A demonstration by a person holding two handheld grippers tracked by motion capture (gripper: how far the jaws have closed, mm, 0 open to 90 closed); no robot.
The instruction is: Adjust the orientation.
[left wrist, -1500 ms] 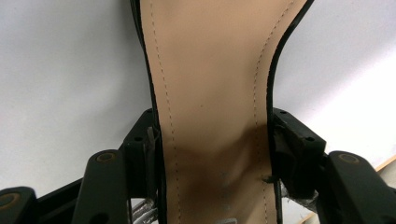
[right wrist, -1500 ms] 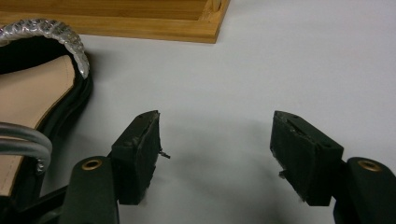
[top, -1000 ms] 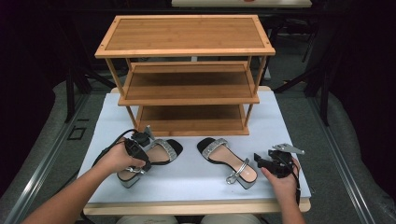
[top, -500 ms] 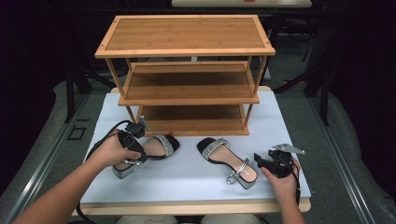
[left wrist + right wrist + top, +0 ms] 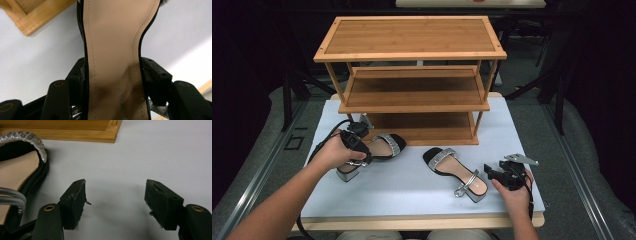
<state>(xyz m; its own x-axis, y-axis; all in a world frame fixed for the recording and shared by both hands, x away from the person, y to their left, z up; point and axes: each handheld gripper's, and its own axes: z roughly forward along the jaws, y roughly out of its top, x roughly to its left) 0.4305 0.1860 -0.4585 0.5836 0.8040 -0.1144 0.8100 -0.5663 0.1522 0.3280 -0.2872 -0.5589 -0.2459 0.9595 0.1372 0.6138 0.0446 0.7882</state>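
Observation:
Two black sandals with silver straps lie on the white table top (image 5: 412, 187). My left gripper (image 5: 363, 156) is shut on the left sandal (image 5: 383, 147). In the left gripper view its pads (image 5: 152, 75) press both edges of the narrow waist of the sandal's tan insole (image 5: 112, 37), and the left gripper (image 5: 113, 73) looks along the shoe. The right sandal (image 5: 455, 168) lies at an angle on the table. My right gripper (image 5: 488, 173) rests just right of its heel, open (image 5: 115, 195), with bare table between the jaws and the sandal (image 5: 17, 170) to their left.
A bamboo shoe rack (image 5: 412, 35) with three bare shelves stands at the back of the table. Its bottom shelf's corner (image 5: 27, 21) is just beyond the held sandal, and its front edge (image 5: 75, 133) lies ahead of the right gripper. The table's front edge is near both forearms.
My left hand has risen and moved away from me toward the rack, carrying the left sandal with it. The right hand and the right sandal have stayed in place.

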